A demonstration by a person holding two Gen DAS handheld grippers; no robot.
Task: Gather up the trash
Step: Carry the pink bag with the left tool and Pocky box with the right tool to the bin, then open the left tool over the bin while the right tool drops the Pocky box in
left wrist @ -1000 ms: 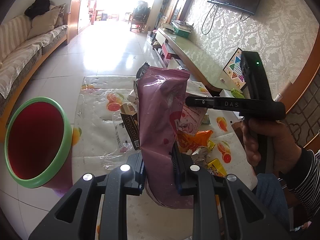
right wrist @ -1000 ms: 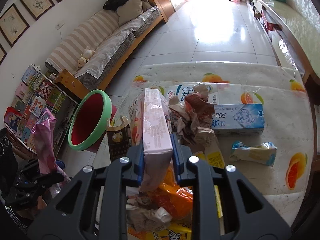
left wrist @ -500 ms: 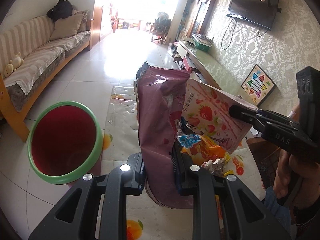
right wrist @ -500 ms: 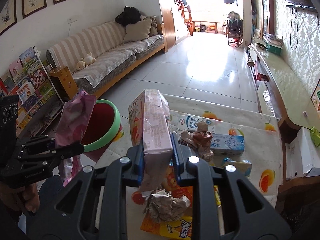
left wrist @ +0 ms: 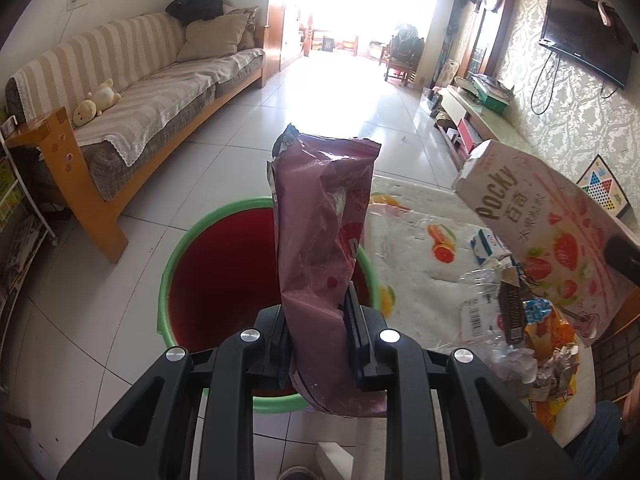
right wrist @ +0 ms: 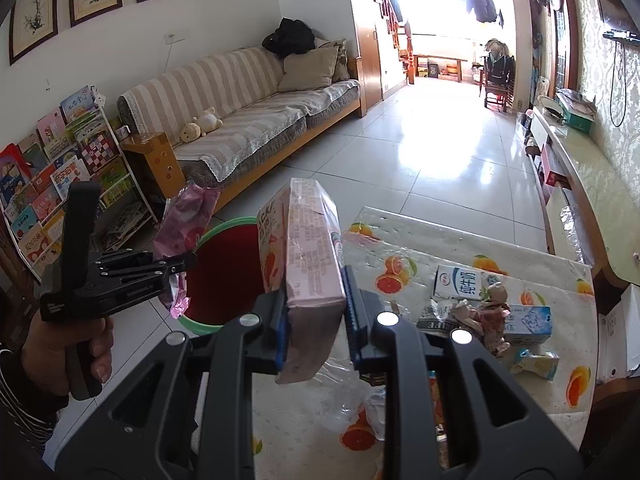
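Wrapper (left wrist: 320, 264), purple, stays clamped in the left gripper (left wrist: 318, 336), now swung over the bin (left wrist: 166, 280), ready to drop. Pocky box (right wrist: 304, 256), pinched by the right gripper (right wrist: 314, 320), trails at three o'clock, above the littered table (right wrist: 460, 248).

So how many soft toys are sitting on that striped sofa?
2, side by side at the striped sofa's near end by the wooden armrest: a round yellowish plush and a cream plush animal. Others may be hidden.
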